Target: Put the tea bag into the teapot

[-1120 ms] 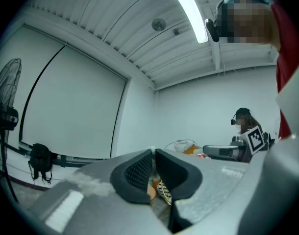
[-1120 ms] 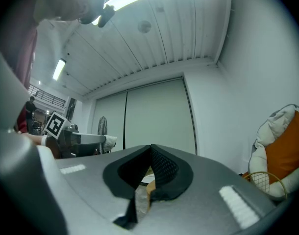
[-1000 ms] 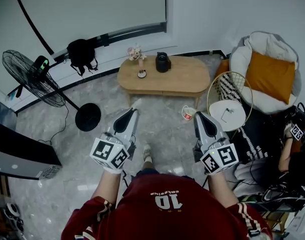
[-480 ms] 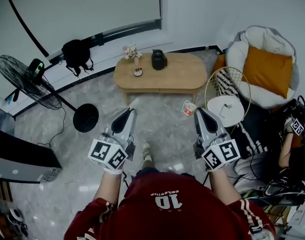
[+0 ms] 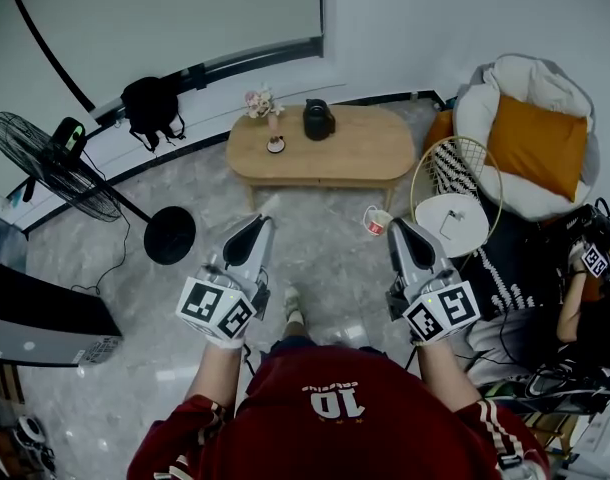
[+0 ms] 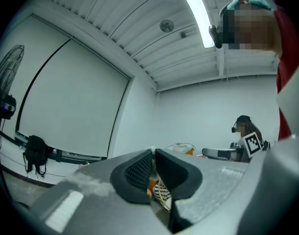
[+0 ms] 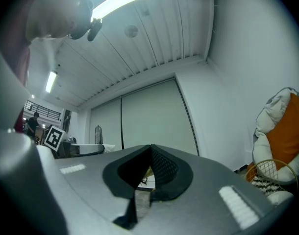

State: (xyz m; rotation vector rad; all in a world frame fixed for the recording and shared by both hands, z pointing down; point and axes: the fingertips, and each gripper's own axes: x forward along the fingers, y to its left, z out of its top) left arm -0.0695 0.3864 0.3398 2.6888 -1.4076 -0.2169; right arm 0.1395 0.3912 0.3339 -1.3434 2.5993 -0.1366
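A black teapot (image 5: 318, 119) stands on the far side of an oval wooden coffee table (image 5: 365, 148), well ahead of me across the floor. A small dish (image 5: 276, 145) sits near the table's left end; what it holds is too small to tell. No tea bag can be made out. My left gripper (image 5: 257, 223) (image 6: 153, 153) and right gripper (image 5: 397, 226) (image 7: 150, 148) are held at waist height, pointing towards the table and far short of it. Both have their tips together with nothing between them.
A vase of flowers (image 5: 262, 103) stands by the dish. A cup (image 5: 376, 221) sits on the floor beside a round white side table (image 5: 453, 223). A beanbag with an orange cushion (image 5: 535, 138) is at the right, a standing fan (image 5: 45, 163) at the left. A seated person (image 5: 585, 298) is at the far right.
The room has shifted slightly left in the head view. Both grippers keep their place in front of me and stay shut.
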